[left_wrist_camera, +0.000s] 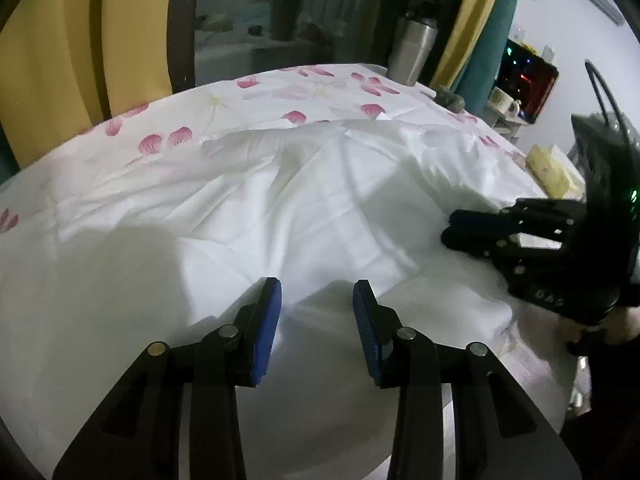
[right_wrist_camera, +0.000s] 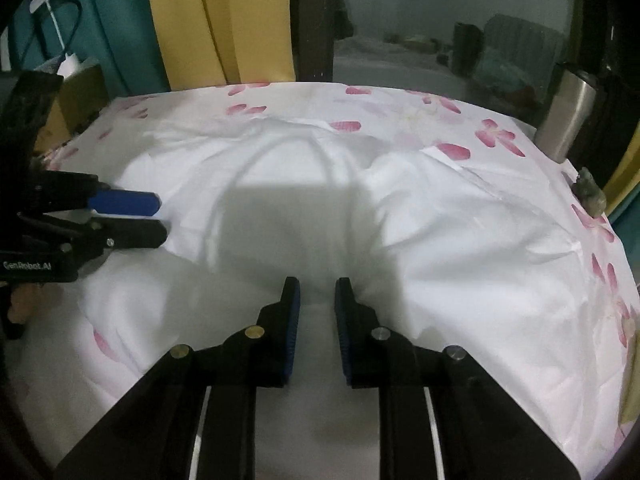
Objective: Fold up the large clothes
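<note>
A large white garment lies rumpled and spread on a table under a white cloth with pink petals. It also shows in the right wrist view. My left gripper is open just above the garment's near part, holding nothing. It shows at the left of the right wrist view. My right gripper is open with a narrower gap, low over the garment's near edge, holding nothing. It shows at the right of the left wrist view, where its fingers look close together.
A steel tumbler stands at the table's far right corner, and also shows in the right wrist view. A small grey figurine sits at the right edge. A dark window and yellow and teal curtains are behind. A cardboard box is left.
</note>
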Tool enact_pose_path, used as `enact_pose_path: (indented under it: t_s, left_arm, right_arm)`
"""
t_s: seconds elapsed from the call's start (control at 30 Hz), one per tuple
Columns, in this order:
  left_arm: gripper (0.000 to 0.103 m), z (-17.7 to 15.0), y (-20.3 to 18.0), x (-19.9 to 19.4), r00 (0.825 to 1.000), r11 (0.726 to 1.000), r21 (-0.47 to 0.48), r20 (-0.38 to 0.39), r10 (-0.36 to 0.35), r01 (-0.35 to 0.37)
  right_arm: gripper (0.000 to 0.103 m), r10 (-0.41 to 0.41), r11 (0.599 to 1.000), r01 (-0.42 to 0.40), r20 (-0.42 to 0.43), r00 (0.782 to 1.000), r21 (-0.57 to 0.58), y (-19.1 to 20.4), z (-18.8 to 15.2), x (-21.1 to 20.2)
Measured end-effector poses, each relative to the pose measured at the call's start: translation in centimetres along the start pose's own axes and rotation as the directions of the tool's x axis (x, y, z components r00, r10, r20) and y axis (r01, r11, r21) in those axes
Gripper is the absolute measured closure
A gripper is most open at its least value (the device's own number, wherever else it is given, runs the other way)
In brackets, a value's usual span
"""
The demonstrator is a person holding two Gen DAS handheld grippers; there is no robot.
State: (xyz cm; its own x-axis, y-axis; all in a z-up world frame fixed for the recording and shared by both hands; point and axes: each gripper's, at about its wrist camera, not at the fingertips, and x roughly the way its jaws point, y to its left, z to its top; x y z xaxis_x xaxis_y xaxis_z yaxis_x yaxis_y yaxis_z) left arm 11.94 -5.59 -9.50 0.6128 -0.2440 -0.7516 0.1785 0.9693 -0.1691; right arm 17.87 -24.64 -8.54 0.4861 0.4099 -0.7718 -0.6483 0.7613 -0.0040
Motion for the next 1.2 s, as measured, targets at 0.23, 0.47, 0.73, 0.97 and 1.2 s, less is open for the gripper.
enact_pose_path:
  t_s: [0.23,0.47,0.73,0.97,1.2]
  left_arm:
    - [0.063,-0.1,-0.3,-0.6,1.000,1.000,0.004,0.015,0.023,-0.023]
    - [0.063,-0.9,-1.4,-3.4,0.997,0.999,-0.008,0.066,0.036,-0.036]
    - [0.062,-3.3,-2.2,-2.5,0.997,0.997,-0.003,0.025,0.075,-0.075]
    - [0.062,-3.7,-2.6,-3.3,0.995,0.995,-0.019,0.021,0.096,-0.095]
    - [0.062,-3.2,-3.8,-5.0,0.992,0.995,-0.030,0.080,0.100,-0.098]
  right_arm:
    - [0.081,-0.041,0.999,0.041,0.003,0.999,-0.001,0.4,-0.2,-0.6]
    - [0.058,-0.070,0.996,0.068,0.023,0.997,0.050,-0.2,-1.3,-3.0]
    - [0.048,-0.117,0.990,0.115,0.018,0.993,0.079,-0.7,-3.7,-4.8]
    - [0.045,-0.140,0.981,0.135,0.027,0.990,0.137,-2.1,-6.0,-6.5]
    - [0.025,-0.170,0.966,0.160,0.035,0.985,0.202,-3.7,-8.3,-8.2]
